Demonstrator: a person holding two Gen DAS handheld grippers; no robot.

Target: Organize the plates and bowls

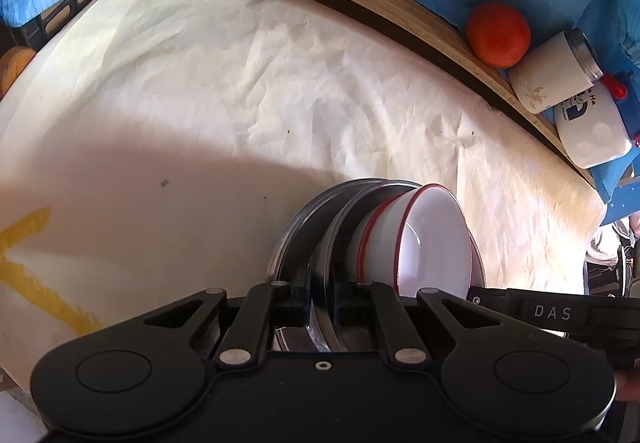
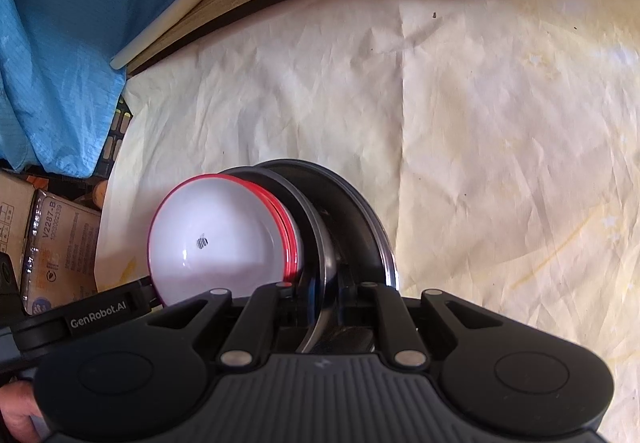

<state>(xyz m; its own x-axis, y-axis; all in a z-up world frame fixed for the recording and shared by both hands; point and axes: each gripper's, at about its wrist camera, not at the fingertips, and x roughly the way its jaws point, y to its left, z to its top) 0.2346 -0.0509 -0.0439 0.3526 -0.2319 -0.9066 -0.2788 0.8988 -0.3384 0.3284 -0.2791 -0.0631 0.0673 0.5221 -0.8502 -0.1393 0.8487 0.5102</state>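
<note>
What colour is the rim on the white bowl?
Red, a thin band around the bowl rim; clearest in the right wrist view.

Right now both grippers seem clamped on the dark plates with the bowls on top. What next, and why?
Probably lower the stack level onto the white cloth. The left gripper and right gripper both pinch the dark plates, and the red-rimmed bowls sit tilted, so they may slide.
</note>
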